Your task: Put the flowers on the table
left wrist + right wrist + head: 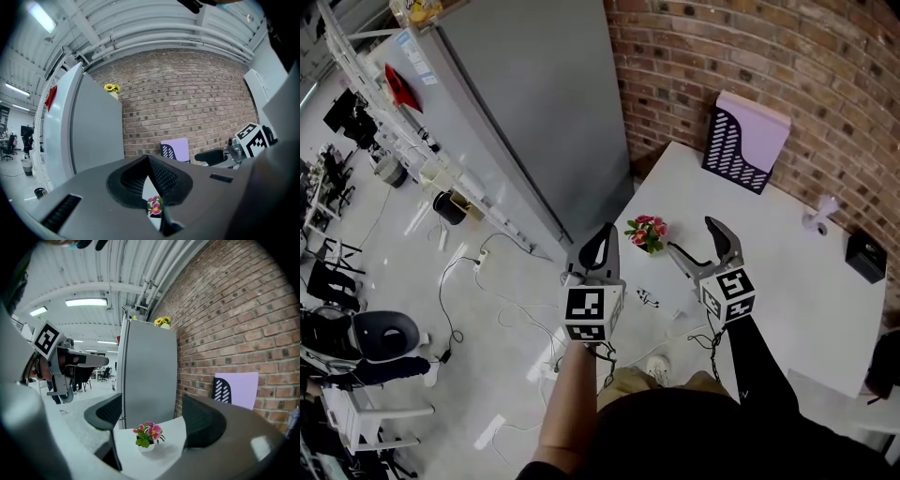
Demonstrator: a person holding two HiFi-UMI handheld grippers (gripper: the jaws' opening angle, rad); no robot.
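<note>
A small white pot of pink flowers (647,232) stands on the white table (769,272), near its left corner. My right gripper (694,239) is open just in front of the pot and holds nothing. In the right gripper view the flowers (149,435) sit on the table a little beyond the two spread jaws of the right gripper (152,416). My left gripper (604,234) is shut and empty, left of the pot, off the table's edge. In the left gripper view the flowers (154,205) show through the slit below the touching tips of the left gripper (148,158).
A tall grey fridge (534,112) stands left of the table, with yellow flowers (163,321) on top. A brick wall (787,56) runs behind the table. On the table are a purple and black file holder (745,141), a black box (866,255) and a small white object (818,214). Cables lie on the floor (487,300).
</note>
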